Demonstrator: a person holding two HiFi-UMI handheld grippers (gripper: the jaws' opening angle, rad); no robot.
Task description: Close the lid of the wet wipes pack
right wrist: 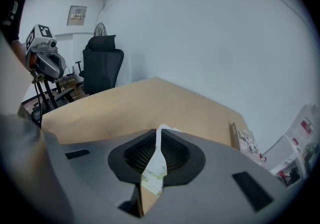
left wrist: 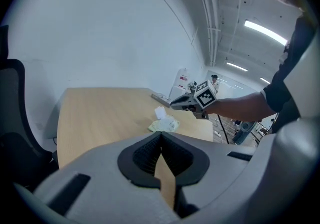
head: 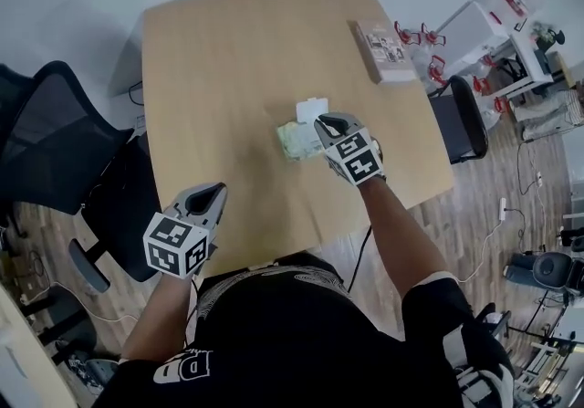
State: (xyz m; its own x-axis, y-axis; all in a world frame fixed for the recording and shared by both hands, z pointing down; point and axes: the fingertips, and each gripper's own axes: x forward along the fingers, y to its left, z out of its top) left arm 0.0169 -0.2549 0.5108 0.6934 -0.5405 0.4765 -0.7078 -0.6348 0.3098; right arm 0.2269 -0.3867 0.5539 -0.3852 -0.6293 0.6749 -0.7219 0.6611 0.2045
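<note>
A pale green wet wipes pack (head: 297, 141) lies mid-table on the wooden table (head: 228, 59). Its white lid (head: 311, 109) is flipped open on the far side. My right gripper (head: 326, 126) hovers at the pack's right end, angled down. Its jaws are only a narrow slit apart and hold nothing. In the right gripper view the lid (right wrist: 164, 129) and pack (right wrist: 152, 178) show through the slit of that gripper (right wrist: 157, 135). My left gripper (head: 212, 192) sits shut and empty near the table's front left edge. From the left gripper (left wrist: 161, 138), the pack (left wrist: 164, 125) lies well ahead.
A flat printed box (head: 385, 52) lies at the table's far right edge. A black office chair (head: 55, 151) stands to the left and another chair (head: 465, 119) to the right. White equipment with red clamps (head: 474, 32) stands beyond the right side.
</note>
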